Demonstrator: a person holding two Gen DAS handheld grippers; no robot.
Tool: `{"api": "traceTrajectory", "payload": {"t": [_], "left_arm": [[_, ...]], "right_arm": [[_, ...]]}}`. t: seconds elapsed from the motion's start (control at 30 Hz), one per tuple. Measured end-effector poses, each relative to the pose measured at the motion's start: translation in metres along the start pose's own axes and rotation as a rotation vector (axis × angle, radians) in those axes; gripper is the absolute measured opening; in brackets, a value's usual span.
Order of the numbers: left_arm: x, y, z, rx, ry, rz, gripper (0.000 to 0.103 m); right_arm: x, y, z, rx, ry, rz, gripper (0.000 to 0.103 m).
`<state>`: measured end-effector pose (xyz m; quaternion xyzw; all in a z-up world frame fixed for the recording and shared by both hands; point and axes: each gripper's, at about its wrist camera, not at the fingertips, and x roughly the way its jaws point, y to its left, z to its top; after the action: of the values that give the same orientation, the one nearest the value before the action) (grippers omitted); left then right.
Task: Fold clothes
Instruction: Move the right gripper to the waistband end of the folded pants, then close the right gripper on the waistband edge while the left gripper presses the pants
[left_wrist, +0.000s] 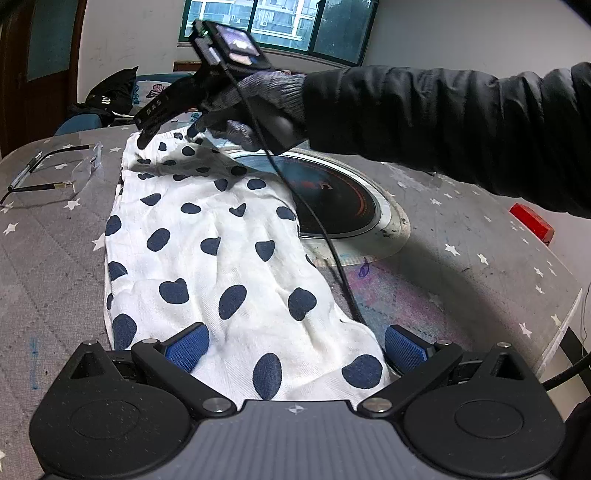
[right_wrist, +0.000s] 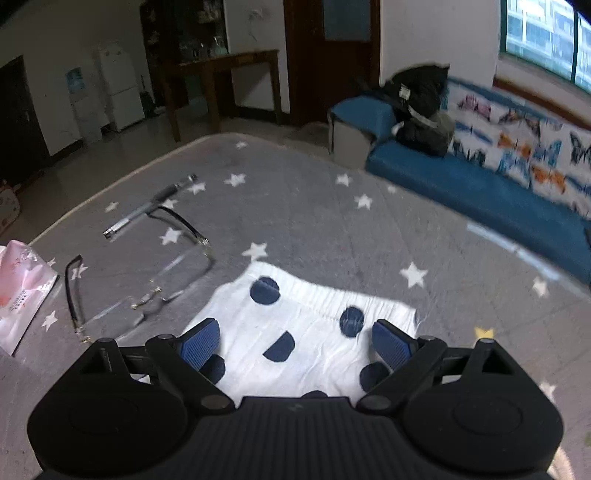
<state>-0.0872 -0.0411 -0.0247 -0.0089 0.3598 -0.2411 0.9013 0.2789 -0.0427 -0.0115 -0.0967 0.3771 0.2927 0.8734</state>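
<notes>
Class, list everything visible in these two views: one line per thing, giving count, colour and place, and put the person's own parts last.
Polka-dot cotton garment: one, white with navy spots, flat on the table.
Star-print tablecloth: one, grey, covering the table.
Round induction hob: one, black, partly under the garment.
Clear-lensed spectacles: one, black arms, left of the garment.
Metal pen: one, silver, beyond the spectacles.
Tissue pack: one, pink, table's left edge.
Red block: one, right edge.
Left claw: open, near hem.
Right claw: open, over the waistband.
</notes>
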Motion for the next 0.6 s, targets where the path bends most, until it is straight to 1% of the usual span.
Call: {"api": "traceTrajectory", "payload": {"t": [0.07, 0.13, 0.23, 0.3, 0.37, 0.47, 0.6], "left_arm": [[0.000, 0.000, 0.000, 0.002, -0.001, -0.001, 0.103], [0.000, 0.000, -0.001, 0.004, -0.002, -0.001, 0.103], [0.000, -0.001, -0.001, 0.008, -0.001, 0.003, 0.103], [0.000, -0.002, -0.001, 0.009, -0.001, 0.006, 0.103], [0.000, -0.002, -0.001, 0.010, -0.001, 0.007, 0.103], [0.001, -0.002, 0.000, 0.007, 0.001, 0.005, 0.103], [0.000, -0.001, 0.000, 0.001, 0.002, 0.003, 0.103]], "right_arm": [[-0.003, 0.002, 0.002, 0.003, -0.004, 0.028, 0.092], [0.003, 0.005, 0.005, 0.012, 0.001, 0.021, 0.092], [0.020, 0.007, 0.006, 0.017, 0.035, -0.021, 0.091], [0.029, 0.008, 0.003, 0.000, 0.040, -0.047, 0.092], [0.030, 0.011, 0.004, -0.015, 0.036, -0.054, 0.093], [0.018, 0.004, 0.006, 0.010, 0.012, -0.003, 0.092], [-0.002, -0.019, 0.004, 0.061, -0.017, 0.054, 0.092]]}}
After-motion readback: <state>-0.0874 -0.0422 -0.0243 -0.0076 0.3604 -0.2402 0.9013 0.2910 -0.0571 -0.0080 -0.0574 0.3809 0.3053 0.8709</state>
